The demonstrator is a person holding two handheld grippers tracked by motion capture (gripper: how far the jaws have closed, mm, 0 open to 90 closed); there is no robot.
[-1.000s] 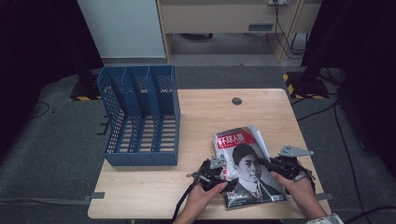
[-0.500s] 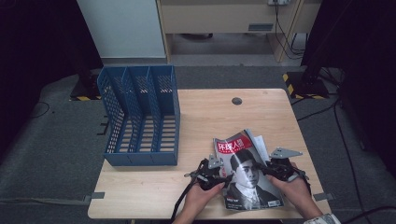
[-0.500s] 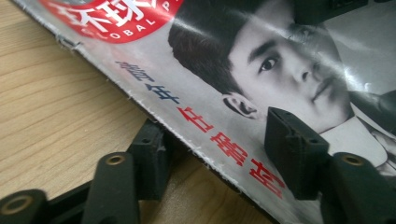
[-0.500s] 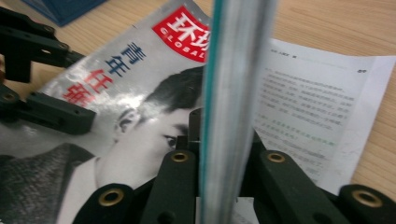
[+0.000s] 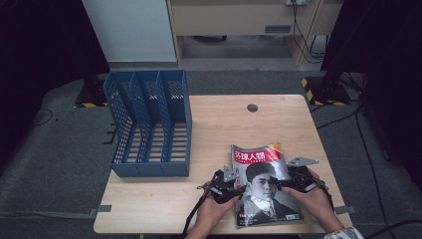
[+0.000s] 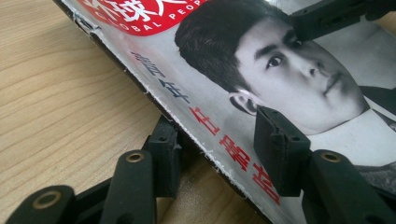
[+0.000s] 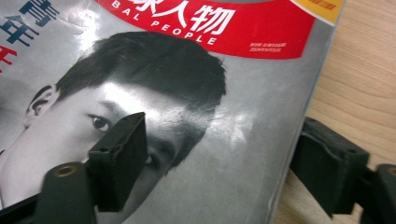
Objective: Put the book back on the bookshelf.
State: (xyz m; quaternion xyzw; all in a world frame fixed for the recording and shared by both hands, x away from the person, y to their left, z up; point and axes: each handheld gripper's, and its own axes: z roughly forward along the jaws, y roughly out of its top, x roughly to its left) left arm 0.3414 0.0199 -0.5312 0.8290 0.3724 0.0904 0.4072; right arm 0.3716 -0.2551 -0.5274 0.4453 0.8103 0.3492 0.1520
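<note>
The left tongs [image 5: 234, 183] straddle the left edge of the magazine [image 5: 263, 184]: in the left gripper view one jaw sits over the cover and the other under the lifted edge, on the wood side. The jaws have just been closing with the magazine between them, yet a gap shows between the upper pad and the cover, so they stand apart, not clamped. The right tongs [image 5: 286, 183] straddle the opposite, right edge. In the right gripper view one jaw hovers over the printed face and the other lies off the edge, beside the wood. These jaws have just been opening and stand wide, gripping nothing. The magazine lies face up between both tongs near the front right of the worktop [image 5: 219, 124], its red title band pointing away from the person. A blue file rack [image 5: 149, 124] stands well apart at the left edge.
</note>
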